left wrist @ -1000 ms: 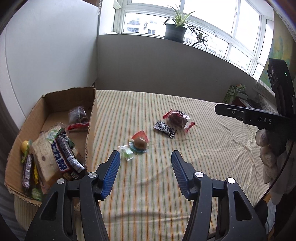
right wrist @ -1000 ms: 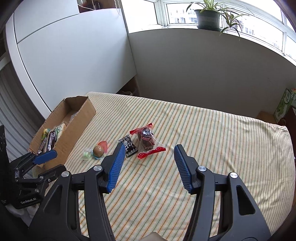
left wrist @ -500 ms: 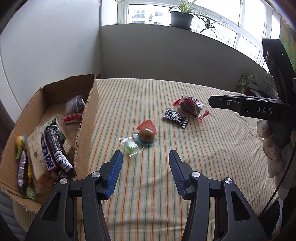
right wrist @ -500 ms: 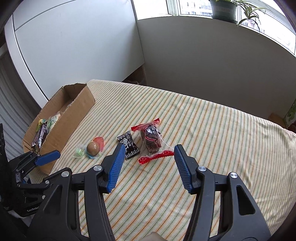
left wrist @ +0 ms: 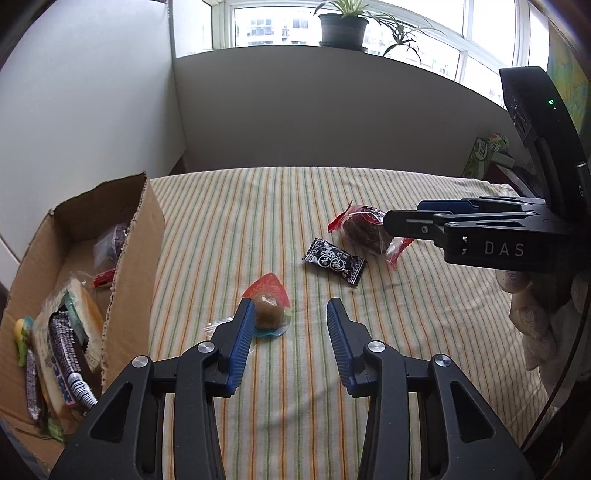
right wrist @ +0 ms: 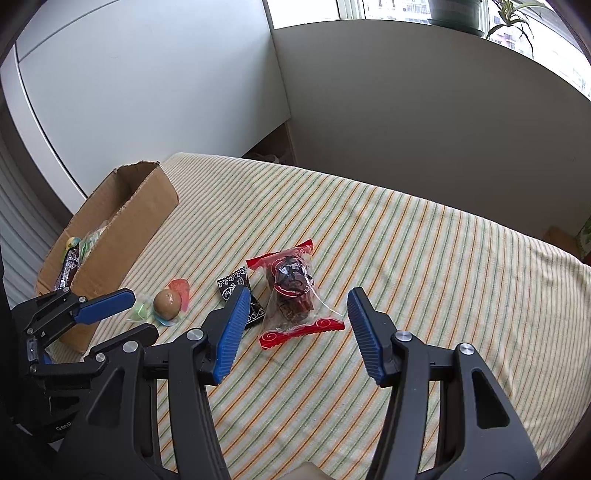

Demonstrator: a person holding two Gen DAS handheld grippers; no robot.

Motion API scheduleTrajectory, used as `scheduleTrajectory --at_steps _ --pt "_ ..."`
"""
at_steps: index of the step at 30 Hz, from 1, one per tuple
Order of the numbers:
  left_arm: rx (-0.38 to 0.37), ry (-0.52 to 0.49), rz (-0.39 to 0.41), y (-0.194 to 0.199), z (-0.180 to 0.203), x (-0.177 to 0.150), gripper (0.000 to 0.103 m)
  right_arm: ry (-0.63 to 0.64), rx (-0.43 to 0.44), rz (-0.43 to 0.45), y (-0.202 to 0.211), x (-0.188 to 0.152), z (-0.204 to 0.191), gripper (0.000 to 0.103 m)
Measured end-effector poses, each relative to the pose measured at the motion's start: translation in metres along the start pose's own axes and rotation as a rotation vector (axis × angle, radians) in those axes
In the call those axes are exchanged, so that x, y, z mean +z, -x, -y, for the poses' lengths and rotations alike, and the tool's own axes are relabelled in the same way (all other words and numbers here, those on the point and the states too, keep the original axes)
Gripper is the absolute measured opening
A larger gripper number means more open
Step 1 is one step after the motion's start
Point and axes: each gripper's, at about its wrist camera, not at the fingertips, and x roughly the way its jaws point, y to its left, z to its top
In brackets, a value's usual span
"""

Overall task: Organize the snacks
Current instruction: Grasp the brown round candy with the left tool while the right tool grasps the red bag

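Three snacks lie on the striped cloth: a brown ball in a red-and-teal wrapper [left wrist: 269, 312] [right wrist: 168, 303], a black printed packet [left wrist: 334, 260] [right wrist: 240, 291], and a clear bag of dark pieces with red ends [left wrist: 364, 230] [right wrist: 293, 291]. My left gripper [left wrist: 290, 314] is open and empty, its left finger just beside the brown ball. My right gripper [right wrist: 295, 299] is open and empty, just short of the clear bag. A cardboard box [left wrist: 140, 236] [right wrist: 144, 210] at the left holds several snack packs.
The striped cloth [left wrist: 258, 206] covers a bed-like surface ending at a grey wall. A green carton [left wrist: 484, 151] stands at the far right. A potted plant [left wrist: 341, 26] sits on the window sill above.
Both grippers have moved forward and lower toward the snacks; the left now reaches the brown ball, the right nears the clear bag. Both stay open.
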Motion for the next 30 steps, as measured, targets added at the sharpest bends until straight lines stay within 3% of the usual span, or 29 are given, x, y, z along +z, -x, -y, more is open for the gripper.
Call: scheduleTrajectory --at_steps 8,13,30 --pt "0.013 0.021 -0.050 -0.022 -0.005 0.002 0.039 0.027 0.009 -0.014 -0.015 0.005 -0.003 0.057" --pt "-0.020 0.030 -0.053 -0.024 -0.006 0.001 0.027 0.036 0.010 -0.028 -0.026 0.005 -0.005 0.057" --pt "0.005 -0.021 -0.075 -0.038 0.005 0.001 0.027 0.033 -0.007 -0.084 -0.047 0.004 0.000 0.057"
